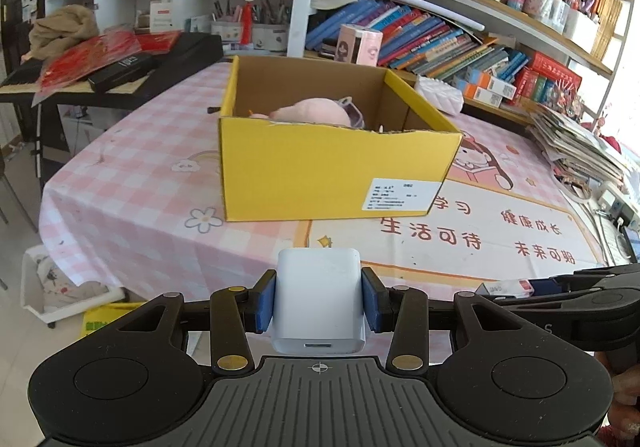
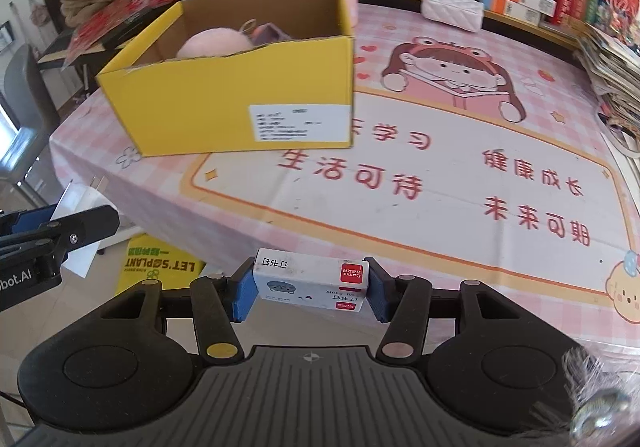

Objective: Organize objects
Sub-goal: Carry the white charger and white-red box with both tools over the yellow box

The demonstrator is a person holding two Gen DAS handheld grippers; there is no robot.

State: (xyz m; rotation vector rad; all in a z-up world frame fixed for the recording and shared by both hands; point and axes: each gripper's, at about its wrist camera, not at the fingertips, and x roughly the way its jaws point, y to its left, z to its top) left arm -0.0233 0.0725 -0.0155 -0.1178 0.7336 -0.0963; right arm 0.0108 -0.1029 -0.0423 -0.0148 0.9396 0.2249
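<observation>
**Over the near edge of the table, both loads ready for the box**

At the near edge of the table (image 2: 440, 183) you carry two things at once. Your left gripper (image 1: 319, 299) is clamped on a white charger (image 1: 320, 295), its blue pads (image 1: 267, 301) pressed to both sides and the port facing the camera. Your right gripper (image 2: 306, 289) is closed on a small box of staples (image 2: 310, 281), held lengthwise between its pads.

The yellow box (image 2: 240, 103) stands open near the far left corner of the table, with a pink plush toy (image 1: 308, 110) already inside. You seem to be in the carrying step: both items are lifted and neither is over the box yet. The next move calls for bringing each gripper above the box's near wall, clearing its rim, and releasing one at a time so the two tools do not crowd each other.

The staple box shows a red "Comix" tag and the characters 订书钉. The tablecloth reads 生活可待 and 未来可期. A white shipping label sits on the yellow box; its print is too small to read. A yellow sheet on the floor reads "LET'S PLANT".
</observation>
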